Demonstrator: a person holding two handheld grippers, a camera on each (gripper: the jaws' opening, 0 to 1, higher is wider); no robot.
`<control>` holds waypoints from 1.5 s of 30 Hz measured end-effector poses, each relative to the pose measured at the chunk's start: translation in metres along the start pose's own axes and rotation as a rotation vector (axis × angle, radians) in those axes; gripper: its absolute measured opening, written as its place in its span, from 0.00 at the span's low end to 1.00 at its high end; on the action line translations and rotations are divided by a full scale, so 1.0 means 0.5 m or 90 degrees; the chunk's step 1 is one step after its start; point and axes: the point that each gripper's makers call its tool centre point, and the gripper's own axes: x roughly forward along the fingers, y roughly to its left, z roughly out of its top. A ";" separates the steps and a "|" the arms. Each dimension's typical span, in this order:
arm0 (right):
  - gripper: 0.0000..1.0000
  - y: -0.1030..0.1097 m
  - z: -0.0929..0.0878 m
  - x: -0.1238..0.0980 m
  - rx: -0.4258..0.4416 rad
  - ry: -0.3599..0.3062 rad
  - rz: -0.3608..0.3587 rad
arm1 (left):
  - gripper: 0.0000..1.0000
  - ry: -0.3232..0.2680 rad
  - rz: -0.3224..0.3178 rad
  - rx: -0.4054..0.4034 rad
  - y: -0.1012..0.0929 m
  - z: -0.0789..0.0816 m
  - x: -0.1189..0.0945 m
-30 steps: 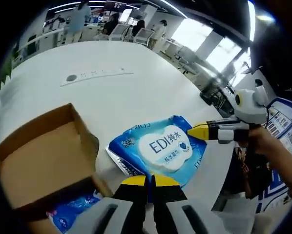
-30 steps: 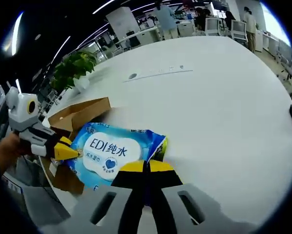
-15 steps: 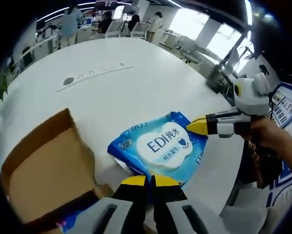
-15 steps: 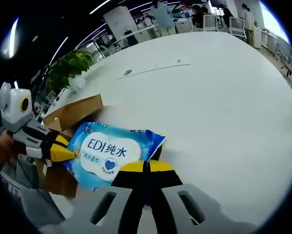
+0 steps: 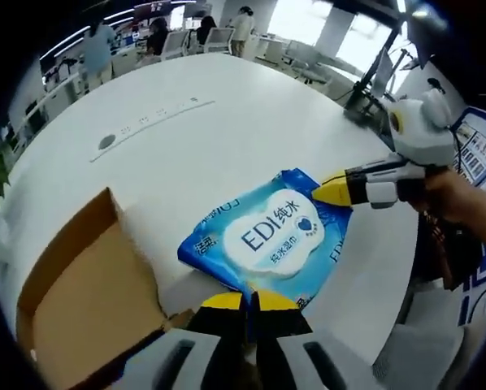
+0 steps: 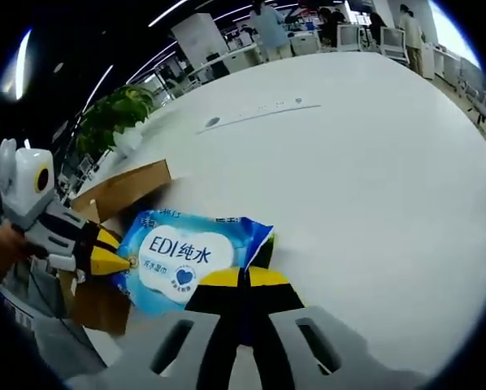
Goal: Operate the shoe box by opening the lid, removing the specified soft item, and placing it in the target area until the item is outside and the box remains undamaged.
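Wipes pack (image 5: pixel 269 237), blue with a white label, held between two grippers above the white tabletop (image 5: pixel 194 146), near its near edge. Left gripper (image 5: pixel 249 301) has its yellow-tipped jaws clenched on one end seam of the pack; right gripper (image 6: pixel 243 278) has its jaws pinched on the opposite end, at a folded corner. In the left gripper view the right gripper comes in from the right, a hand (image 5: pixel 454 203) around its body, its yellow tip touching the pack's far corner. In the right gripper view the left gripper (image 6: pixel 113 262) comes in from the left, its tip at the pack's edge.

Shoe box (image 5: pixel 88 284), plain brown cardboard, lies open on the tabletop just beside the pack, near the table's edge; its flap stands up. In the right gripper view the box (image 6: pixel 125 188) sits behind and under the pack's left end.

Potted plant (image 6: pixel 117 114) at the far left edge of the table. People and desks stand in the background beyond the far edge.
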 end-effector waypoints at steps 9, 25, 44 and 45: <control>0.00 0.001 -0.003 -0.005 -0.008 -0.001 -0.005 | 0.03 0.012 0.003 0.019 -0.004 -0.003 0.002; 0.01 -0.003 -0.002 -0.012 -0.008 -0.011 -0.008 | 0.08 0.018 0.006 0.018 -0.005 -0.008 -0.013; 0.05 0.014 0.016 -0.064 -0.044 -0.028 -0.004 | 0.17 -0.062 -0.017 0.015 -0.034 0.035 -0.081; 0.06 0.017 0.018 -0.068 -0.047 -0.029 -0.004 | 0.17 -0.065 -0.018 0.016 -0.036 0.034 -0.086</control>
